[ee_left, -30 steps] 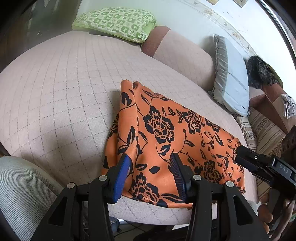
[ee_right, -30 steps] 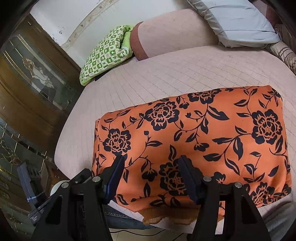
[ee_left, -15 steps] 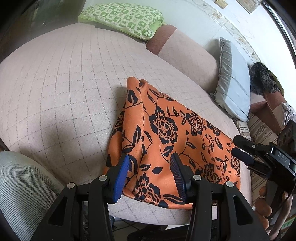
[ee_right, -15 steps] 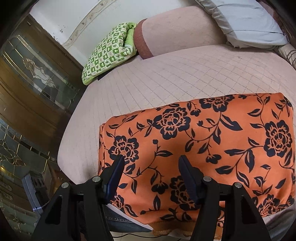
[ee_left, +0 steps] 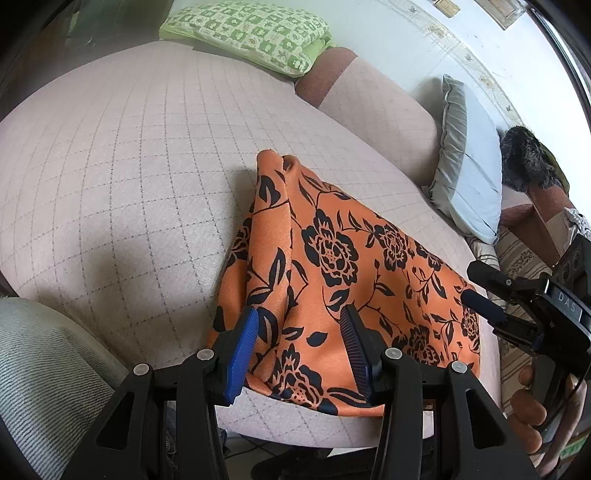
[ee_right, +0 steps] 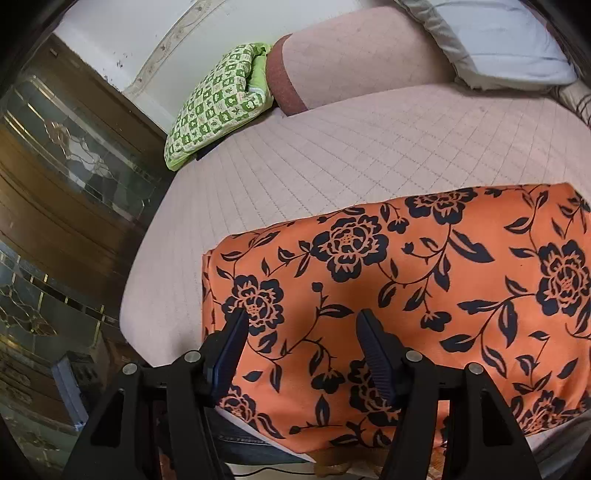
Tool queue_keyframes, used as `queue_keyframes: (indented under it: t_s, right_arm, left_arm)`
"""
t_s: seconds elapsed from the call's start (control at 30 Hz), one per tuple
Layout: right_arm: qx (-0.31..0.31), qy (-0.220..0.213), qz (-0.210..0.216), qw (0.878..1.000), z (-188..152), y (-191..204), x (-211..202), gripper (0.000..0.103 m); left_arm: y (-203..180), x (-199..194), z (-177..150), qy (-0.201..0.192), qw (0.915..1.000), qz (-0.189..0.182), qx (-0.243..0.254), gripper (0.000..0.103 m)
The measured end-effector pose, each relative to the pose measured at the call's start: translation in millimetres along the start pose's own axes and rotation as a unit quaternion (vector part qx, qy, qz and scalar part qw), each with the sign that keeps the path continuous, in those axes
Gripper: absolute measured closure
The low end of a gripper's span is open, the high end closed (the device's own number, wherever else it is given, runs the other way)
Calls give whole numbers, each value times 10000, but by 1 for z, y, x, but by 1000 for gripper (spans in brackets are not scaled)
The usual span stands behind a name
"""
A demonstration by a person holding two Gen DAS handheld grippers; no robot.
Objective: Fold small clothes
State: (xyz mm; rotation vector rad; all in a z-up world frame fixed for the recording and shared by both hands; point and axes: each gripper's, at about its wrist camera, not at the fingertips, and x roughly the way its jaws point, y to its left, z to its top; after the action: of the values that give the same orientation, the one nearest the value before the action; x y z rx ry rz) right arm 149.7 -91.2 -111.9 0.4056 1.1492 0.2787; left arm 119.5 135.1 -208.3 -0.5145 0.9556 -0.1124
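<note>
Left wrist view: an orange cloth with black flowers lies folded on a pale quilted bed, at its near edge. The left gripper hovers over the cloth's near end, jaws wide apart, holding nothing. The right gripper shows at the right edge, jaws apart. A green patterned pillow sits at the bed's far edge.

Right wrist view: the right gripper hangs over the cloth, jaws wide, empty.
</note>
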Motion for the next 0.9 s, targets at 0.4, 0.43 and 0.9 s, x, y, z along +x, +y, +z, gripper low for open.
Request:
queue_keyframes:
  t_s: [0.4,0.43,0.9]
  right_arm:
    - [-85,224,175,9996,8,12,15,40]
    - [-103,230,179,9995,8,14,16,40]
    - [-228,342,303,9987,38,43,38,40]
  left_arm:
    - [7,-5,6,-29,9995,-89,-286,57]
    - [7,-5,9,-28,9995,-122,-295,57]
    - [26,12,32,37,9981,-113,-605,57]
